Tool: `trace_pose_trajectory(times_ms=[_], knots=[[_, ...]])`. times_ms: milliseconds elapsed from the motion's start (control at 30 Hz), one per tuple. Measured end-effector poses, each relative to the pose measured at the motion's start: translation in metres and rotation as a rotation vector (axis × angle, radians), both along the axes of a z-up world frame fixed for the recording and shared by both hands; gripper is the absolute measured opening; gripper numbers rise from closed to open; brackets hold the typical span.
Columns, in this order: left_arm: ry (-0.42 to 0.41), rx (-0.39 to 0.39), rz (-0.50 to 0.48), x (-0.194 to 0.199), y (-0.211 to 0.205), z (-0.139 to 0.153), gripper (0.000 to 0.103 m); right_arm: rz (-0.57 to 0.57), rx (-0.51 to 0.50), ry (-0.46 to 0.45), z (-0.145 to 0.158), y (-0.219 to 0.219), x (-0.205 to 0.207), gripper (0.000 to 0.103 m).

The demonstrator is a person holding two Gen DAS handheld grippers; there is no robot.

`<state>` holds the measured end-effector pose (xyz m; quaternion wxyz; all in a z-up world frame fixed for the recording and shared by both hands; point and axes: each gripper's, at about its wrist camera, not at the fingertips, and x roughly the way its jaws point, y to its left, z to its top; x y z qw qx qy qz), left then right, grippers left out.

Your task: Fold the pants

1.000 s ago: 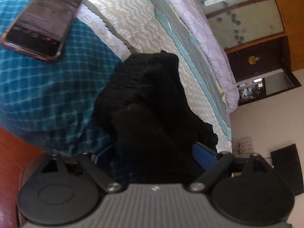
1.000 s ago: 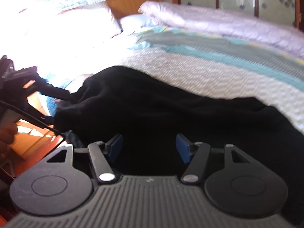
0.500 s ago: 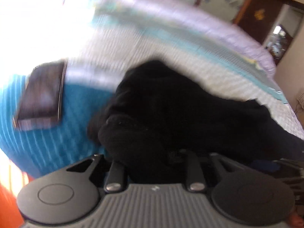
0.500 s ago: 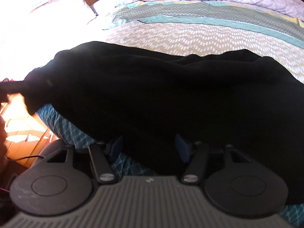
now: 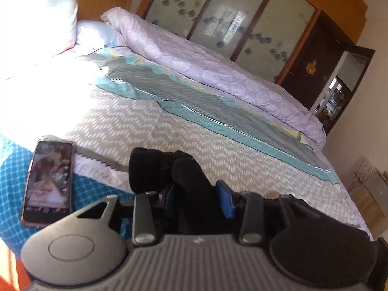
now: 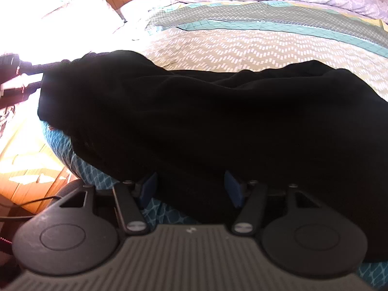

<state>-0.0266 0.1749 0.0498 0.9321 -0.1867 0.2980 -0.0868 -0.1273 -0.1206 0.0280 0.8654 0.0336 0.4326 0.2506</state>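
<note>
Black pants [image 6: 206, 121] lie in a wide heap along the near edge of the bed [image 6: 242, 46]. My left gripper [image 5: 197, 198] has a bunched end of the pants [image 5: 155, 169] pinched between its blue pads and holds it above the bedspread; its jaws are opening slightly with the cloth still between them. From the right wrist view the left gripper [image 6: 46, 75] shows at the pants' left end. My right gripper [image 6: 190, 189] stands open at the near edge of the heap, with black cloth lying between its wide-set pads.
A phone [image 5: 49, 181] with a lit screen lies on the blue-patterned bed corner, left of the held cloth. A rolled lilac quilt [image 5: 218, 65] runs along the far side, pillows [image 5: 41, 17] at the head. A wardrobe [image 5: 230, 17] stands behind; wooden floor [image 6: 29, 169] below left.
My left gripper closed on the pants' end, rolled upright and lifted it off the bed. The right wrist view tipped further down over the heap, and the cloth's left end is drawn out.
</note>
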Motion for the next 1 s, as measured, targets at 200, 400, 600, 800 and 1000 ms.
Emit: trace_pose_trajectory(times_ms=[200,400,600,800,1000], knots=[[0.091,0.099,-0.048,0.046,-0.032,-0.026,0.037,-0.003,0.011,0.009,0.002,-0.005,0.002,0.064],[0.233,0.115,0.085,0.062,-0.001,-0.069,0.052,-0.019,0.019,0.012,0.002,-0.011,0.003,0.064],[0.187,0.17,0.109,0.04,-0.008,-0.035,0.045,-0.031,0.038,0.019,0.001,-0.014,0.004,0.064],[0.072,0.225,0.0,0.015,-0.049,0.002,0.045,-0.109,0.073,-0.009,0.013,-0.034,0.004,0.064],[0.08,0.263,-0.099,0.005,-0.079,-0.003,0.046,-0.262,0.075,-0.06,0.026,-0.082,-0.002,0.064]])
